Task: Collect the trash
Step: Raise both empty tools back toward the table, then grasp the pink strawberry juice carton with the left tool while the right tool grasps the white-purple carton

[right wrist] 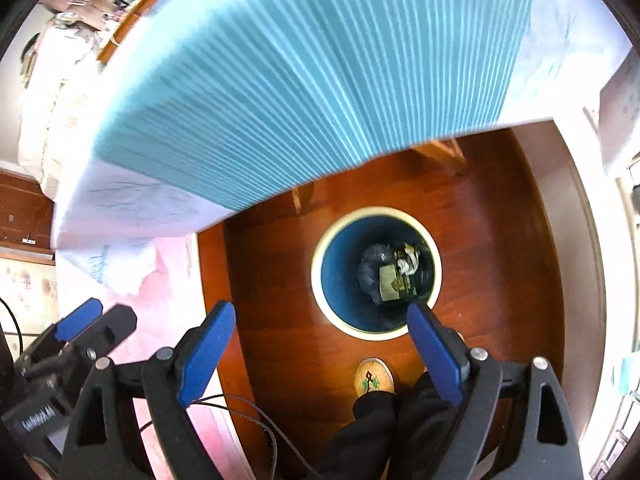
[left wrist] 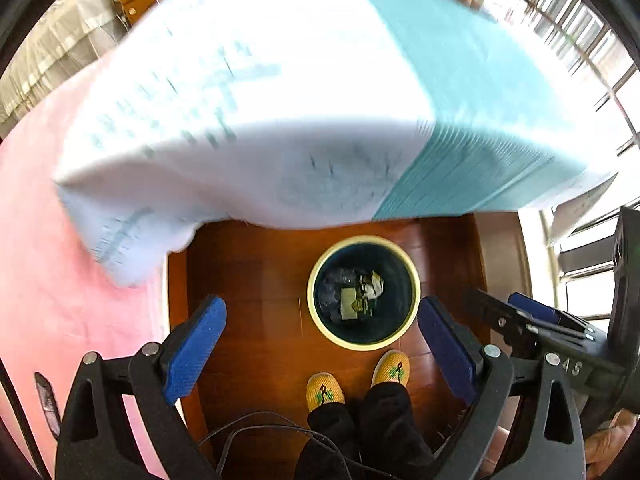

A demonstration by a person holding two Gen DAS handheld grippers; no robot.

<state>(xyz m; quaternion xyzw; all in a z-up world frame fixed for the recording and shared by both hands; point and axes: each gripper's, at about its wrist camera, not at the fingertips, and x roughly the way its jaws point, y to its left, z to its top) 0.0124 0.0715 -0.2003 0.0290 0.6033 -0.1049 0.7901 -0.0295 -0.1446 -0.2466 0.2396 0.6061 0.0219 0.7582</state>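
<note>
A: We look almost straight down; the round bin [left wrist: 363, 292] stands on the reddish wooden floor [left wrist: 256, 280], its cream rim ringing a dark blue inside; the trash [left wrist: 360, 294] lies at the bottom, a dark crumpled bag, a flat card-like piece and some pale scraps, too small for us to name more closely.

B: We see the same from the right side; the bin [right wrist: 376, 273] sits just ahead of the person's yellow patterned slippers [left wrist: 325, 387], with dark trouser legs [left wrist: 372, 428] above them; a thin black cable [right wrist: 256, 412] loops over the floor near the feet.

A: Our left gripper [left wrist: 322, 354] has its blue pads spread wide apart; nothing lies between them, only floor and bin far below.

B: Our right gripper [right wrist: 320, 354] stands just as wide; its jaws grasp nothing; the right pad overlaps the bin's rim in the picture only, well above it.

A: Beyond the bin hangs a blurred cloth [left wrist: 280, 100] over a table edge, white with faint print and a teal striped band [right wrist: 320, 80]; to the left lies pink fabric [left wrist: 48, 260]; windows [left wrist: 580, 60] show at the right.
</note>
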